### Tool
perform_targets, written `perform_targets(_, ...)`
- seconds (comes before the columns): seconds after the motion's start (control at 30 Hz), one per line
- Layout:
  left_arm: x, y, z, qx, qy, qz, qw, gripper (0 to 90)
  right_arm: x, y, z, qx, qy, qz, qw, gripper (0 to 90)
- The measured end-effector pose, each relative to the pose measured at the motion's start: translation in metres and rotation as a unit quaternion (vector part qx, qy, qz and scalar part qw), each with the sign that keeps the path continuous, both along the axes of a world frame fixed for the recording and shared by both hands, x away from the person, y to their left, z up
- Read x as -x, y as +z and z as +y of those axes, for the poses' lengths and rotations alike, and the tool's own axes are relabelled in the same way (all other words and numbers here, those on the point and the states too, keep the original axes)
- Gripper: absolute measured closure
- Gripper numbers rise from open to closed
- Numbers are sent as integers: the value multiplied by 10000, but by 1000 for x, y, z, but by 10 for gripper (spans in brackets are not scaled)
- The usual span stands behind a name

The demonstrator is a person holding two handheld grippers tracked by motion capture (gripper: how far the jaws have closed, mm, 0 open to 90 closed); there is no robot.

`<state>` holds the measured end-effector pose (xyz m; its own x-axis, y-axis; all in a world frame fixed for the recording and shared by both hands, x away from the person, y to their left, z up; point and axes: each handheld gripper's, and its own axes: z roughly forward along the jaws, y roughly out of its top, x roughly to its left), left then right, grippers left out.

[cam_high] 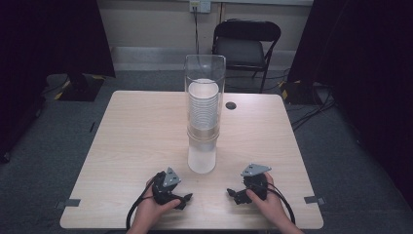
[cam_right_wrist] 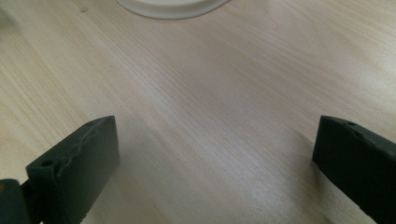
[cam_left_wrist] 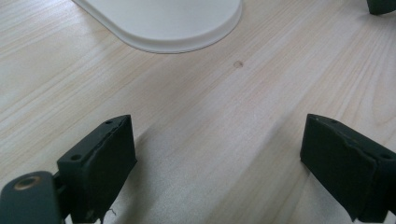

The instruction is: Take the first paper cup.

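Note:
A tall clear cylinder (cam_high: 204, 92) stands upright in the middle of the light wooden table (cam_high: 136, 131), with a stack of white cups (cam_high: 203, 105) inside it. Its white base (cam_left_wrist: 173, 25) lies just ahead of my left gripper (cam_left_wrist: 219, 161), and the same base (cam_right_wrist: 170, 7) sits at the top edge of the right gripper view. My left gripper (cam_high: 184, 200) rests near the front edge, left of the cylinder, open with bare wood between its jaws. My right gripper (cam_high: 233, 194) rests to the right of the cylinder, open and empty (cam_right_wrist: 217, 163).
A small dark round spot (cam_high: 230, 105) marks the table behind the cylinder. A black folding chair (cam_high: 246, 44) stands beyond the far edge. Tape marks (cam_high: 72, 202) sit at the front corners. Cables trail on the grey floor to the right.

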<state>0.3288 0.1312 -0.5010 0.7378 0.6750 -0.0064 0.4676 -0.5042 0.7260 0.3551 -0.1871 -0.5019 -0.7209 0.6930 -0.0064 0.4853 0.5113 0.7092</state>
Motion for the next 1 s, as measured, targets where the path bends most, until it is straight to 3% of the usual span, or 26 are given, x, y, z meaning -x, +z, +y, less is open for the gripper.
perform_targets(0.33,0,-1,-1,38,-1,0,10000,82,-2,0,1,-23,-84,-22,10000,19)
perform_targets(0.37,0,0,-1,32,-1,5,10000,82,-4,2,2,-58,-120,8,9999,68)
perform_targets(0.4,0,0,-1,32,4,1,10000,82,-7,4,3,-193,-61,57,9998,184)
perform_targets(0.43,0,0,-1,24,3,5,10000,82,-10,8,3,-359,-37,57,9993,231)
perform_targets(0.5,0,0,-1,24,-6,12,10000,82,-17,15,9,-404,-130,24,9991,131)
perform_targets(0.57,0,0,-1,39,-2,9,10000,82,-25,23,16,-540,-123,-105,9984,171)
perform_targets(0.87,0,-1,-1,52,-1,0,10000,81,-48,55,41,-957,86,-292,9949,150)
perform_targets(1.0,-1,-1,0,20,-25,11,10000,82,-54,65,49,-1013,126,-395,9940,162)
